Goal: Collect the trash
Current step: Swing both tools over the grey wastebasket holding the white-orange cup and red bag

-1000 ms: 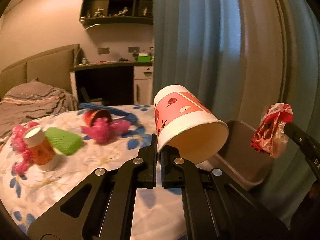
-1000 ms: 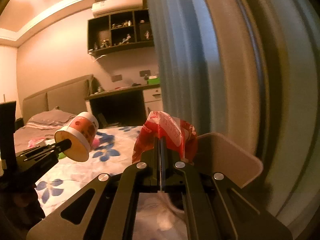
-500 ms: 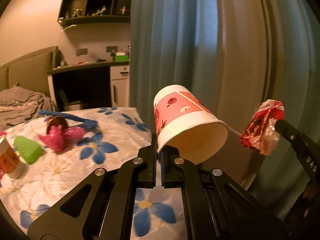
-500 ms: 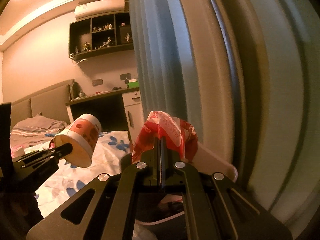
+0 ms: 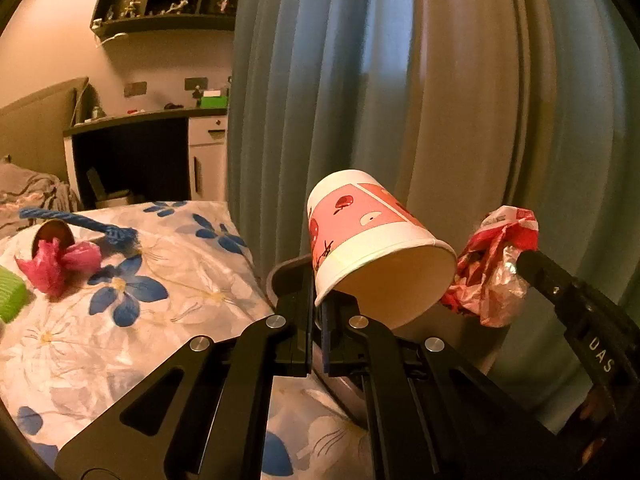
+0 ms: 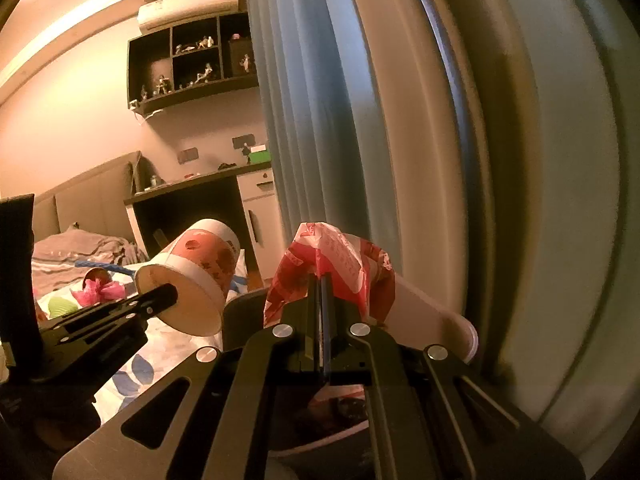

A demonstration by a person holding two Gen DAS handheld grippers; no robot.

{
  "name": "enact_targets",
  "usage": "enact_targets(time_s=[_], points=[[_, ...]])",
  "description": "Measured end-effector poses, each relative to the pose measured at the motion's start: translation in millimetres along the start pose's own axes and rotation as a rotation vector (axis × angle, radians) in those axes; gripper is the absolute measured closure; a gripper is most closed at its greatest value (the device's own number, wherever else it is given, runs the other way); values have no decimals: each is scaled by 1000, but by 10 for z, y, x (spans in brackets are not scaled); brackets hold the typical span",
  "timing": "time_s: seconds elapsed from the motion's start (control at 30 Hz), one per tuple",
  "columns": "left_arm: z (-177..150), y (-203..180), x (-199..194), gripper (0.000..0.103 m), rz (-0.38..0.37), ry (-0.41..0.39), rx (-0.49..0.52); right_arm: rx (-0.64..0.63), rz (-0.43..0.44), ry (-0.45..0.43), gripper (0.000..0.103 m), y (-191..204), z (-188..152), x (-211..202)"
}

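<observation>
My left gripper (image 5: 318, 300) is shut on the rim of a pink and white paper cup (image 5: 360, 236), which lies tilted with its open mouth toward the camera. To its right, my right gripper (image 5: 520, 258) is shut on a crumpled red and white wrapper (image 5: 494, 264). In the right wrist view the wrapper (image 6: 332, 264) is pinched at the right gripper (image 6: 320, 280), and the cup (image 6: 196, 272) hangs at the left gripper (image 6: 170, 292). Both are held over a grey trash bin (image 5: 472, 340) beside the bed; its rim (image 6: 424, 300) shows behind the wrapper.
A bed with a white and blue flowered sheet (image 5: 140, 300) lies on the left, carrying pink crumpled paper (image 5: 60, 260), a blue rope (image 5: 92, 226) and a green item (image 5: 10, 296). Blue-grey curtains (image 5: 400, 100) hang close behind the bin. A dark desk (image 5: 132, 156) stands farther back.
Both grippers have moved right and forward toward the bin by the curtain, still holding the cup and the wrapper. The bed items have slid to the left of the view.
</observation>
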State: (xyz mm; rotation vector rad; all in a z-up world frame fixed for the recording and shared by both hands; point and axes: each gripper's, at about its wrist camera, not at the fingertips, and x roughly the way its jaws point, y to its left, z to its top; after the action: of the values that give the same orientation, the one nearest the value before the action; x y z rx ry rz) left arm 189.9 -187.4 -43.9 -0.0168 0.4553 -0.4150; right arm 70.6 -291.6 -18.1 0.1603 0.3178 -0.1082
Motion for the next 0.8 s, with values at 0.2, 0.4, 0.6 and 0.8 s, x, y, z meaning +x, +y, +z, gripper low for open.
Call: enact_targets(time_s=[0.2,0.4,0.6,0.8], points=[[-24,-24,122,101,-13,15,0,3,-4,15,101,-15,-17,93],[-51,-10,234,101,-27,34,-10,5,-3,33,101,-32,-25,170],[-71,-6,315,101,-34,51,-18,1,-3,50,101,-35,-32,208],[-98,-37,351,101,-39,64,-14,0,-6,52,100,-59,-48,213]])
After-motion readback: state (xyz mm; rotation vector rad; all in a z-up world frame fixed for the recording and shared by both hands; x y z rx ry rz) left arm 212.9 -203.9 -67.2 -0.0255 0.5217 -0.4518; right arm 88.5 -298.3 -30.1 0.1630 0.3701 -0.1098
